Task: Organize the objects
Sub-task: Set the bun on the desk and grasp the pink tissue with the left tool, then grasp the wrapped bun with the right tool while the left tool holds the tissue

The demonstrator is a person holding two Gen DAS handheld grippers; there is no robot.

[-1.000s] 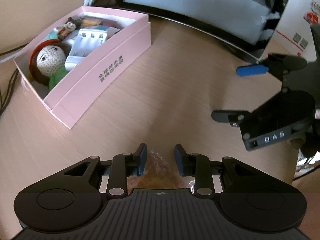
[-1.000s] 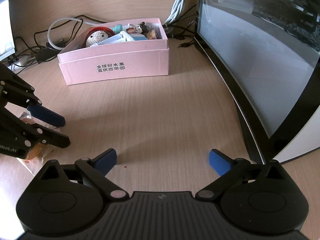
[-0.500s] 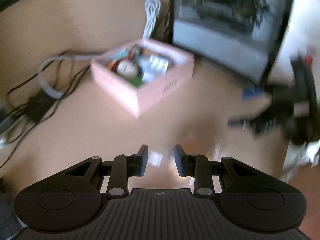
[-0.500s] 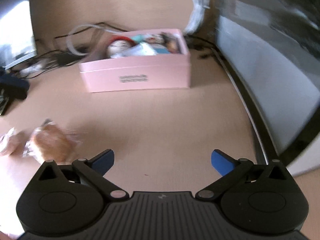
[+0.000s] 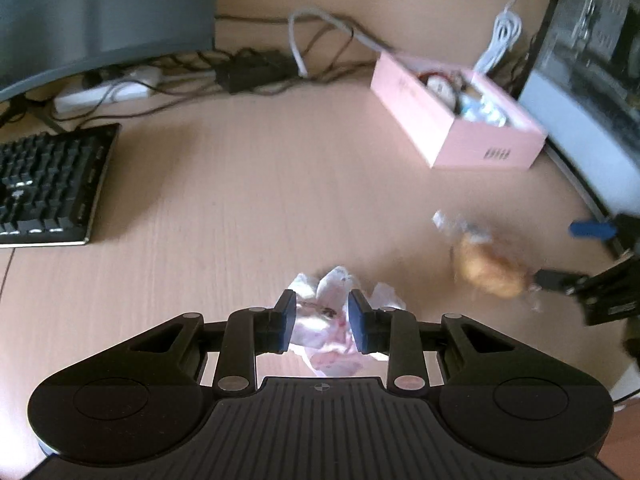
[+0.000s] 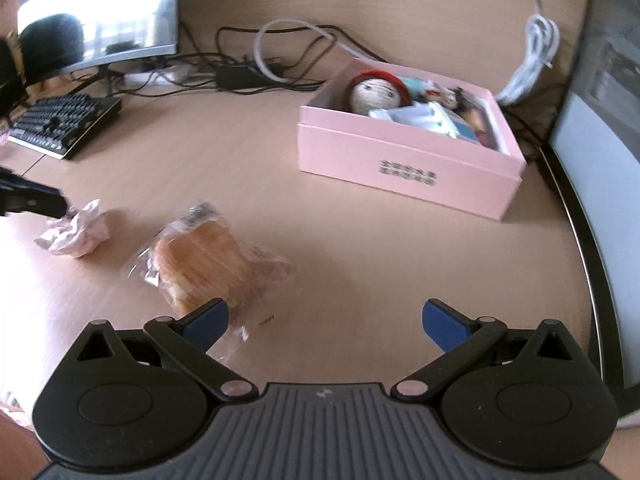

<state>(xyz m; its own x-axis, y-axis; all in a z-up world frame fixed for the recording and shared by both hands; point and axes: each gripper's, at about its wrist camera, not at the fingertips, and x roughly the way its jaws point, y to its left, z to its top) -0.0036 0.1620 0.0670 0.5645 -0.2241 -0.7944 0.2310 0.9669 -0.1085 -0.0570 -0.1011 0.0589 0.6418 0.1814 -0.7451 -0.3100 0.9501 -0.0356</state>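
A crumpled pink-white tissue (image 5: 328, 320) lies on the desk between the fingers of my left gripper (image 5: 322, 320), whose jaws stand narrowly apart around it without a clear squeeze. The tissue also shows in the right wrist view (image 6: 76, 230). A wrapped bread bun (image 6: 200, 264) lies on the desk just ahead of my right gripper (image 6: 324, 320), which is wide open and empty. The bun shows blurred in the left wrist view (image 5: 488, 272). A pink box (image 6: 408, 160) holding a knitted doll and small items stands farther back, also in the left wrist view (image 5: 456, 128).
A black keyboard (image 5: 44, 184) lies at the left. Cables and a power strip (image 5: 240, 68) run along the back. A monitor (image 6: 600, 160) stands at the right and another monitor (image 5: 100, 16) at the back left.
Both grippers pulled back and swung left. My left gripper left the bun and now straddles the tissue. The bun now lies near my right gripper.
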